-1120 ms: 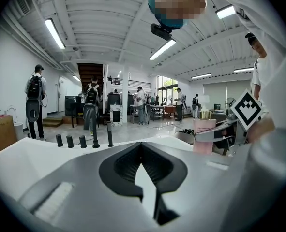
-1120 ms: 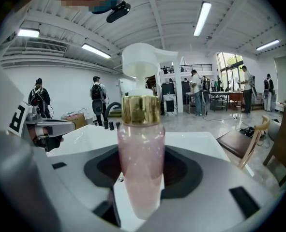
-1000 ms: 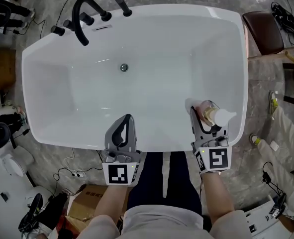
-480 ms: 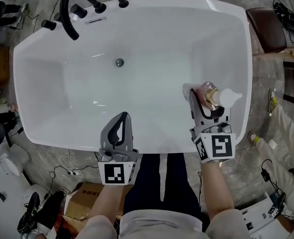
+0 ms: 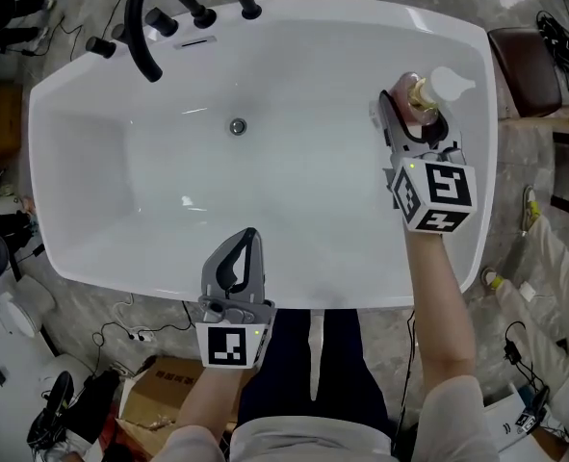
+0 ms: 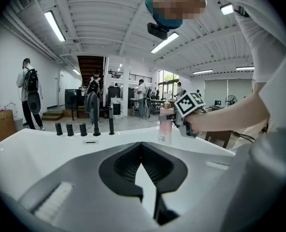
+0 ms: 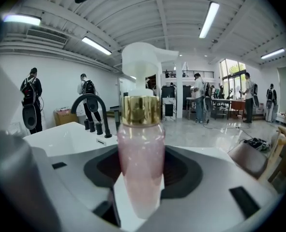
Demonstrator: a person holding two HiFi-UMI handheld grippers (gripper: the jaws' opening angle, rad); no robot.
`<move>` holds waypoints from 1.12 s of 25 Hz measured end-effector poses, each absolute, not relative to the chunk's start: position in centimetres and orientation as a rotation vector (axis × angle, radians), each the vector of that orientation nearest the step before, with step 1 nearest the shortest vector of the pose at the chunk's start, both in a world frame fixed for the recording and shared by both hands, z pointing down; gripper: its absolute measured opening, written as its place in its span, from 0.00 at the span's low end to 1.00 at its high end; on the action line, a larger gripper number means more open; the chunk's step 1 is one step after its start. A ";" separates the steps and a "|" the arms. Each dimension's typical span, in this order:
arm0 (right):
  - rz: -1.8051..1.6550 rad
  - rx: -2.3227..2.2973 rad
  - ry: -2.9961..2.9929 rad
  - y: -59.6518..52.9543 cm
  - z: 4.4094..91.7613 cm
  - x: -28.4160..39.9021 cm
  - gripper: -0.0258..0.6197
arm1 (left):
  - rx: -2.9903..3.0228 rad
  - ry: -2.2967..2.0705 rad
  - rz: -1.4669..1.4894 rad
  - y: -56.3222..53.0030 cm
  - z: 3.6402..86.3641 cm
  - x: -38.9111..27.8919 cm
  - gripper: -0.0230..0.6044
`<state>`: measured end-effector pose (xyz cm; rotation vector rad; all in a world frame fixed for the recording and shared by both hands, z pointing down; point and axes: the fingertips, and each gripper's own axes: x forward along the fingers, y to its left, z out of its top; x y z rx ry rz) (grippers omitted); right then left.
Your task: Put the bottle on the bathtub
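Bottle carried farther along the tub
Nearest us, our left tool sits closed and empty at the near rim. Beyond it, our right tool, clamped on the bottle, has moved out beside the right rim, so set-down looks close.

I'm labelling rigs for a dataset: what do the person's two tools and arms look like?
Both the left tool and right tool are grey with black-lined jaws tapering to a point, each carrying a white cube with black square markers. The person wears light short sleeves.
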<state>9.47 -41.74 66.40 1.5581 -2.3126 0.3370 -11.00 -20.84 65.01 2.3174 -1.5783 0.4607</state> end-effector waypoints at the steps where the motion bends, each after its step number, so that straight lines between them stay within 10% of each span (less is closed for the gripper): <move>1: 0.339 1.559 -2.312 -43.0 66.7 9.4 0.38 | 2.300 -1.568 0.469 -20.8 65.3 -11.1 0.05; 28: 0.334 1.731 -2.203 -65.8 70.3 9.2 0.38 | 2.295 -1.460 0.506 -18.3 67.4 -13.5 0.05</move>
